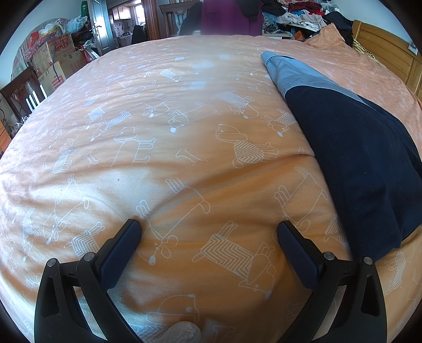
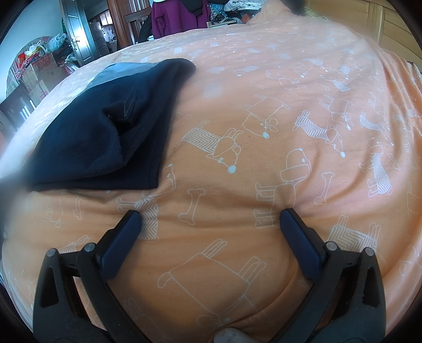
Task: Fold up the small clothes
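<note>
The dark blue shirt (image 2: 105,132) lay on the bed, on top of the orange sheet (image 2: 263,158) with white dogs and bones drawn on it. It had a lighter grey-blue part (image 1: 292,74) at its far end. It looked folded over at least 1 time already, because its edges were stacked and 1 loose flap stuck up in the middle. I could not tell what kind of top it was, or if it was pants.

In the left wrist view the shirt (image 1: 356,158) sat off to the right side. In the right wrist view it sat off to the left side. So it lay between the 2 grippers.

The left gripper (image 1: 208,229) had its fingers spread wide apart and held nothing. Its tips pressed down on the bare sheet, near the shirt's closest corner but not touching it. The right gripper (image 2: 209,219) was spread wide too, holding nothing, with its tips on the sheet just below the shirt's near edge.

I think a fold was partly done and nothing was being gripped. The next move would need each gripper to slide to an edge of the shirt, pinch it, and lift it over evenly.

Far behind the bed were boxes (image 1: 55,60), a door (image 1: 101,26), and a pile of clothes (image 1: 298,13).
</note>
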